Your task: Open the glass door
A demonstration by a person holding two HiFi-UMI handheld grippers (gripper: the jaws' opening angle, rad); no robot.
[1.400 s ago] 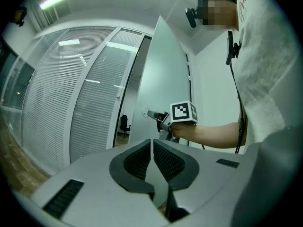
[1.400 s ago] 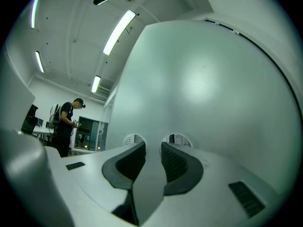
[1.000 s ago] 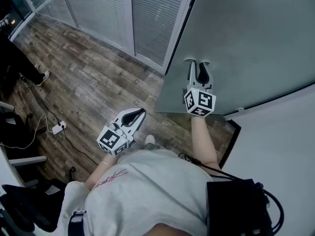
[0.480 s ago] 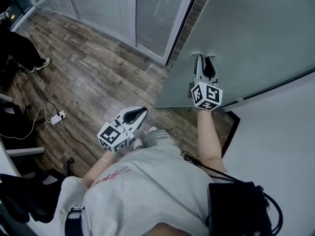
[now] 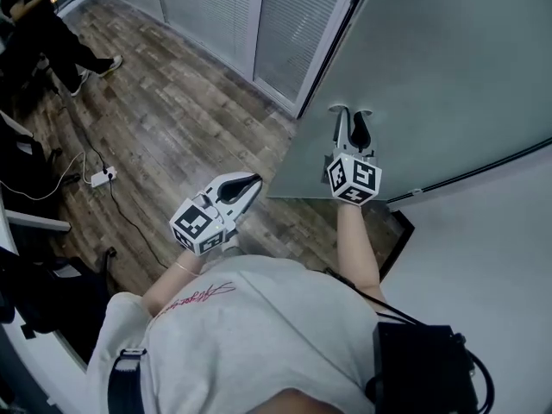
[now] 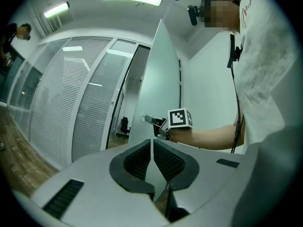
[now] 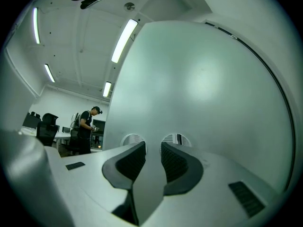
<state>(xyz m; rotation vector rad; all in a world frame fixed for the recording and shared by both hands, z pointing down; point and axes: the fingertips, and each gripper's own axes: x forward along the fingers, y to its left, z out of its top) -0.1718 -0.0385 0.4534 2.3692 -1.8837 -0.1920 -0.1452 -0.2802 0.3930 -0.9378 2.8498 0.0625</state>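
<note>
Nearest to us, just out from our shirt (image 5: 250,335), the left tool (image 5: 252,182) was held over the wooden floor (image 5: 164,110). Its jaws were pressed together on nothing, and it pointed roughly toward the free edge of the door (image 5: 448,67) without reaching it. Further out, at the end of our outstretched right arm (image 5: 354,235), the right tool (image 5: 349,116) pointed level and straight at the face of the door. Its jaws stood part-way apart with only frosted glass showing in the gap, so it gripped nothing, and its tips looked to be resting against the pane. That was the relation the next move turned on. The door lay directly in front of the right tool, square to it. It was a tall upright panel hinged on its right side beside the white wall (image 5: 492,248), with its free edge on the left. Seen from the left tool's side, the contact seemed to sit close to that free edge and well away from the hinge, which we judged a good place for pushing the panel round. The right hand was plainly the nearer one, and the left was well apart from the glass. The door stood partly open, and past its free edge we could see the slatted partition (image 5: 207,7) and more floor.
</note>
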